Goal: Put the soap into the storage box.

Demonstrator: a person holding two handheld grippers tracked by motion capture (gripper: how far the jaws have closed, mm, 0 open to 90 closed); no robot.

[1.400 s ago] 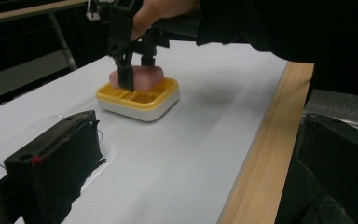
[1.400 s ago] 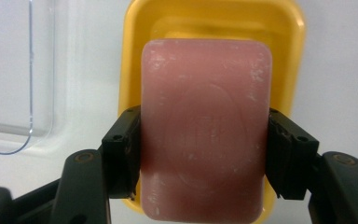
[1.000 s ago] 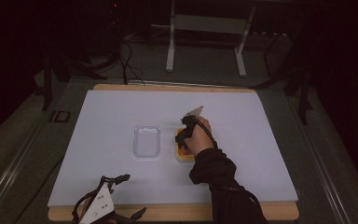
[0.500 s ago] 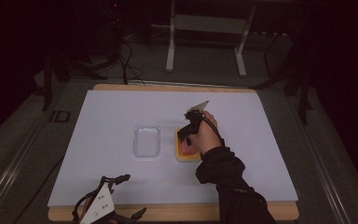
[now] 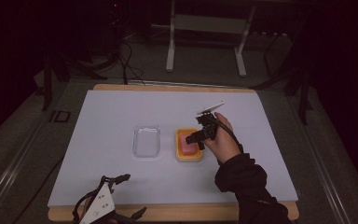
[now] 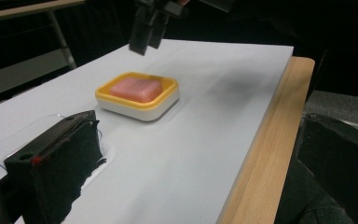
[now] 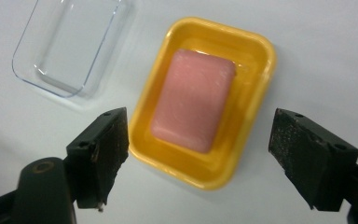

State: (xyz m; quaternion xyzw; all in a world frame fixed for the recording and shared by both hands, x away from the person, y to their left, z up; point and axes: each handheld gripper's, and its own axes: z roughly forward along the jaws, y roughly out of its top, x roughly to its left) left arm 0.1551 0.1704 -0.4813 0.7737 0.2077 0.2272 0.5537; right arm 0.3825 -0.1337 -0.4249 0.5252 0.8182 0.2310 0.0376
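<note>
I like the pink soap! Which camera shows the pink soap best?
The right gripper view: it looks straight down on the pink soap lying in the yellow dish, large and sharp. The left gripper view shows the soap from the side, farther off. In the high view it is small, beside the right gripper.

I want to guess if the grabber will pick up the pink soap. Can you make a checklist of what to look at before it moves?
1. Right gripper open wide: ok, jaws spread past the yellow dish's sides.
2. Gripper above the pink soap: ok, soap sits between the jaws.
3. Soap lying flat in the dish: ok.
4. Clear lid out of the way: ok, beside the dish, apart.
5. Left gripper away: ok, near the table's front edge.
6. How high above the soap: cannot tell.
</note>
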